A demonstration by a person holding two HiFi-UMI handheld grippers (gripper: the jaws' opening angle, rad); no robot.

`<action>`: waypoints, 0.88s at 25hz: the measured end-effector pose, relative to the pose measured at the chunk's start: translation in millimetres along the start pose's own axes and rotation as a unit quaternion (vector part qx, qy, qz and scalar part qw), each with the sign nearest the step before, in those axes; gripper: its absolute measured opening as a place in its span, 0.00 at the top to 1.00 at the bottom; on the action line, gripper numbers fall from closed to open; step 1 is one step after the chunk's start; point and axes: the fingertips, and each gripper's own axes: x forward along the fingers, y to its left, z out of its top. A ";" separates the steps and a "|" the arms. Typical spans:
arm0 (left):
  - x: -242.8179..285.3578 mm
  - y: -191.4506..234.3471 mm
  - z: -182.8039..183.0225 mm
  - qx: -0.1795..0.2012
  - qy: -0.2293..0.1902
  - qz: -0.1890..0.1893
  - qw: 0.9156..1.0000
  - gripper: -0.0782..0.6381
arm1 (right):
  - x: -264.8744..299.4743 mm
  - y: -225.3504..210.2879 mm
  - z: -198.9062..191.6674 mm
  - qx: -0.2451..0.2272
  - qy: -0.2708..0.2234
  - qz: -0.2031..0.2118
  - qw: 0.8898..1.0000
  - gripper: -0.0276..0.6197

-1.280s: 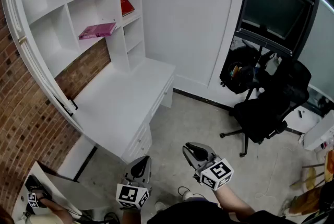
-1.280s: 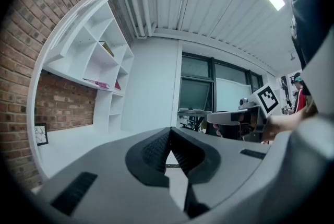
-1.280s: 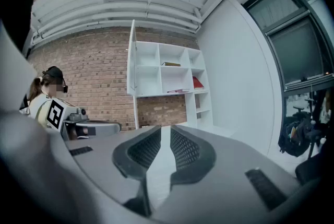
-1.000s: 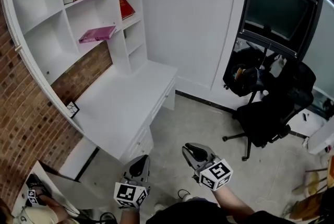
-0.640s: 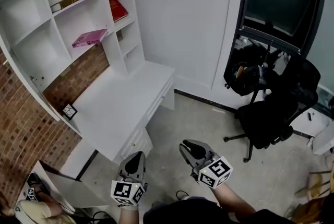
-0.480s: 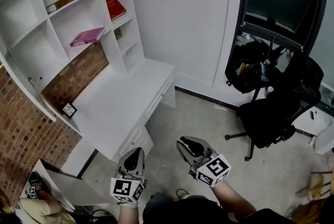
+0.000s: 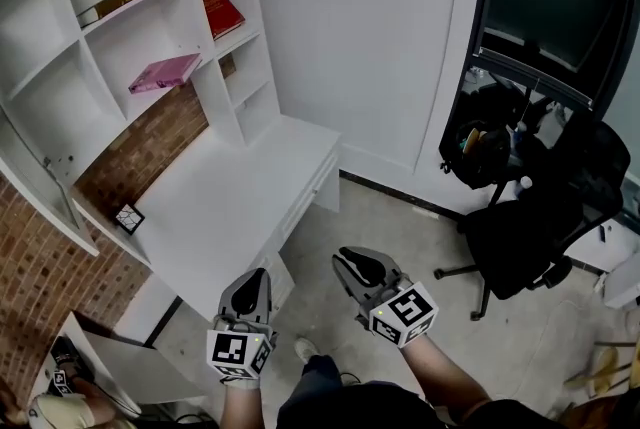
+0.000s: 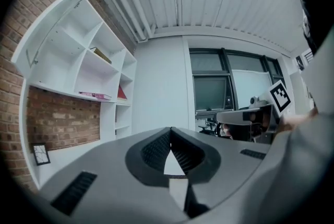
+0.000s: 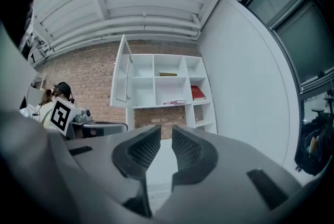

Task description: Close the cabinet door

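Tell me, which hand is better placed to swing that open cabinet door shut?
Probably the left. The left gripper is on the side of the open cabinet door; the right gripper is farther away. Neither is near it yet.

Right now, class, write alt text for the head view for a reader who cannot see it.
The left gripper and right gripper hover low over the floor, facing a white desk. Above it a shelf unit holds books, its cabinet door swung open at the left.

White open-shelf cabinet [image 7: 150, 27], red-brown brick wall [image 7: 35, 262], pink flat book [image 7: 165, 72], red leaning book [image 7: 222, 9], black swivel chair [image 7: 530, 237], grey concrete floor [image 7: 400, 222].
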 end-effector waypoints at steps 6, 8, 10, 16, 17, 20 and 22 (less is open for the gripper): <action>47.8 60.7 -5.2 -0.010 -0.003 0.005 1.000 0.88 | 68.5 -28.0 -0.1 -0.005 0.009 -0.002 1.000 0.86; 63.4 85.7 -4.7 -0.011 -0.003 0.005 1.000 0.88 | 98.9 -35.6 -0.2 -0.005 0.013 0.000 1.000 0.86; 75.5 110.2 -6.4 -0.014 -0.003 0.007 1.000 0.88 | 128.8 -41.4 -1.4 -0.004 0.015 0.003 1.000 0.86; 98.8 190.2 -17.0 -0.023 0.001 0.029 0.999 0.88 | 219.6 -42.0 -3.1 -0.003 0.016 0.020 1.000 0.86; 100.8 202.1 -19.0 -0.024 0.003 0.034 0.999 0.88 | 232.7 -40.2 -2.8 -0.003 0.015 0.025 1.000 0.86; 101.4 230.8 -22.6 -0.024 0.006 0.050 0.998 0.88 | 264.9 -33.9 -3.1 0.000 0.013 0.042 0.999 0.86; 101.3 248.2 -23.7 -0.025 0.008 0.062 0.998 0.88 | 285.9 -30.4 -3.9 0.001 0.013 0.056 0.998 0.86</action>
